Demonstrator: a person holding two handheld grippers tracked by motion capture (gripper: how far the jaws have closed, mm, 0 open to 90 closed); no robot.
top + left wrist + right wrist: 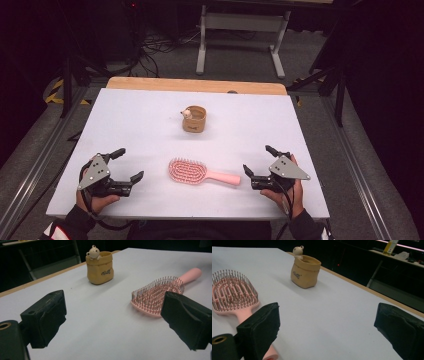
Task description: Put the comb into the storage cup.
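Pink hairbrush lies flat on the white table, bristles up, near the front edge and between the two grippers. Long axis runs roughly left-right across the table: paddle head toward the person's left, handle toward the right with its tip pointing at the right gripper. That gripper is the nearer one to the handle; handle end sits just beside its lower jaw, apart from it as far as the high view shows. In the right gripper view the handle passes behind the left-hand jaw, contact there hard to tell, probably none. Right gripper wide open, nothing held. Left gripper also wide open and empty, resting at front left, near the brush head but with a clear gap of bare table; in the left gripper view the bristled head sits just beyond the right-hand jaw. Tan pouch-shaped cup with a small bear figure on its rim stands upright farther back, mid-table, well apart from brush and both grippers. Likely next: right gripper closes across the handle, needing only a short move inward, jaws already roughly straddling the axis.
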